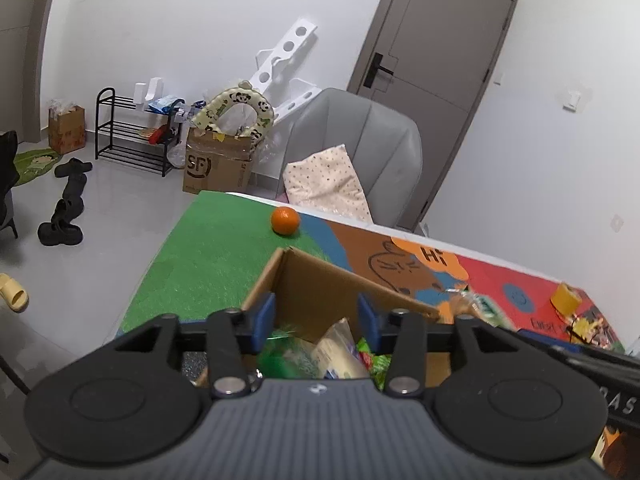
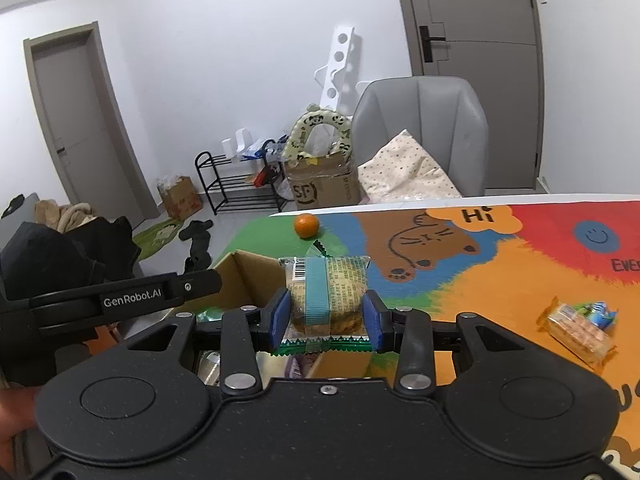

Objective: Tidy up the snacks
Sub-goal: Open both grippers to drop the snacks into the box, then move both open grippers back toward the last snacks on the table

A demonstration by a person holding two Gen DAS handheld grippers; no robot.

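My right gripper [image 2: 325, 316] is shut on a clear snack packet [image 2: 326, 294] with a teal stripe and holds it above the right edge of the open cardboard box [image 2: 240, 272]. My left gripper [image 1: 316, 318] is open and empty, hovering over the same box [image 1: 320, 288], which holds several snack packets [image 1: 340, 352]. Another wrapped snack [image 2: 578, 330] lies on the mat to the right. An orange [image 1: 285, 220] sits on the green part of the mat beyond the box; it also shows in the right wrist view [image 2: 306, 225].
A colourful cartoon mat [image 2: 500, 264] covers the table. A yellow tape roll [image 1: 566, 298] and more snacks [image 1: 476, 304] lie at the right. A grey chair [image 2: 420, 136] with a cushion stands behind the table. The table's left edge drops to the floor.
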